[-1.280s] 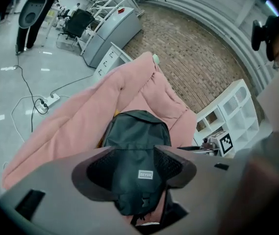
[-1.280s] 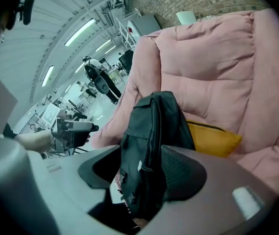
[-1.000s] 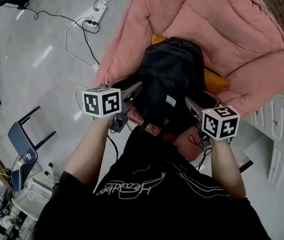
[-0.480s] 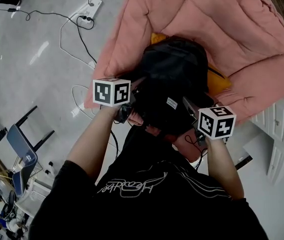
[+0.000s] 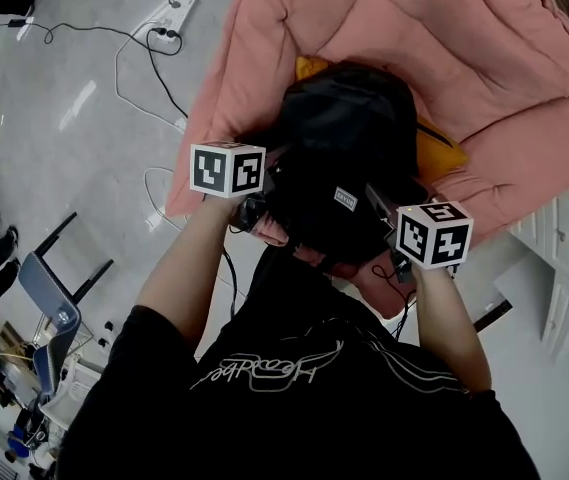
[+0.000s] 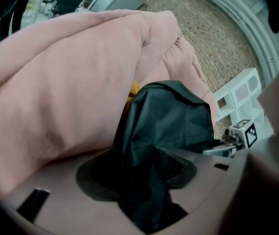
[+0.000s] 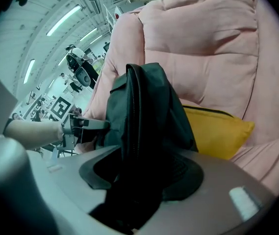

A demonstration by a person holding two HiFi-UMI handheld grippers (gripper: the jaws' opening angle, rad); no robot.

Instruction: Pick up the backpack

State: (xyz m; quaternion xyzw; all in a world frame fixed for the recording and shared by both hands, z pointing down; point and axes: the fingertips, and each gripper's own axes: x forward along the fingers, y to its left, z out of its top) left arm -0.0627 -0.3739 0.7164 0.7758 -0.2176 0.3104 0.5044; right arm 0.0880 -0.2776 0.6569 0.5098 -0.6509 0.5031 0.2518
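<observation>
In the head view the black backpack lay on the pink cushioned seat, the left gripper view showed the left gripper pinching its soft, limp fabric, and the right gripper view showed the right gripper clamped on its zipped edge, so it would probably sag.

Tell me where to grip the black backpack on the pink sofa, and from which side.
Pinch the loose fabric on the backpack at its two flanks, coming from the person's side of the pink sofa. The bag lies slumped against the yellow cushion, so its near end is probably the freest. The left gripper and right gripper are shut there, one per flank.
</observation>
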